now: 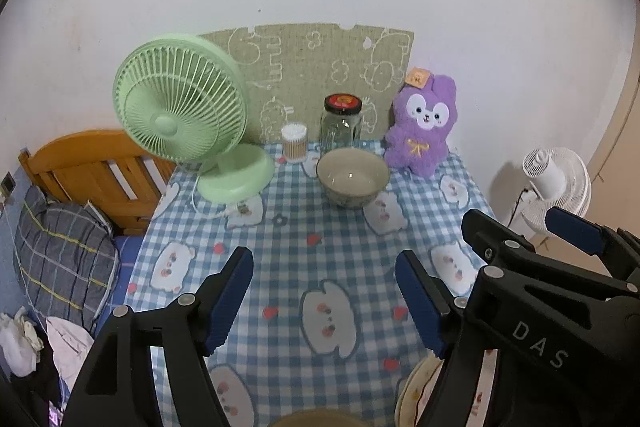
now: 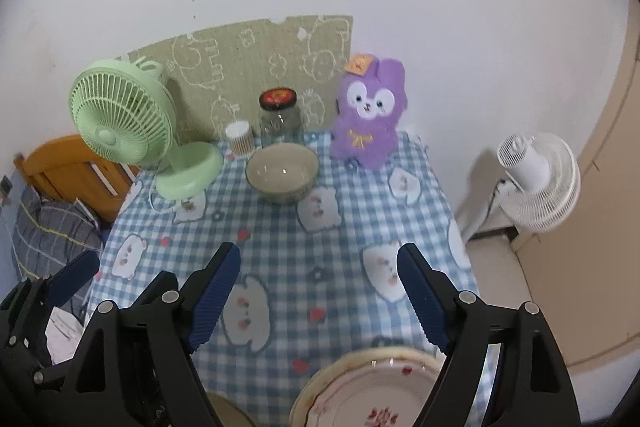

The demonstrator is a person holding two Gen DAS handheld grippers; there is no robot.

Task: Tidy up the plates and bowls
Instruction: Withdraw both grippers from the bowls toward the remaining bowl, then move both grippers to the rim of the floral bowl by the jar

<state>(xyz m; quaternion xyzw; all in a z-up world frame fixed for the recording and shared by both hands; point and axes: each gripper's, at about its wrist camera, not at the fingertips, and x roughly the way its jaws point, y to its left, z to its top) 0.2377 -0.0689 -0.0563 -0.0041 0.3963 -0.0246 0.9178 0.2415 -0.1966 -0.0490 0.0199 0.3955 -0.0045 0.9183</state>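
Overhead, the left wrist view shows the left tongs spread apart and empty above the blue-and-white checked tabletop, poised as if to pick a target; the beige ceramic bowl sits well ahead, just in front of the clear glass jar with a red-and-black lid and beside the purple plush rabbit, while the mint-green desk fan stands to its left. From the right wrist view, the right tongs also gape wide, holding nothing, directly over the cream floral-rimmed plate at the near edge, likely the first piece to gather.
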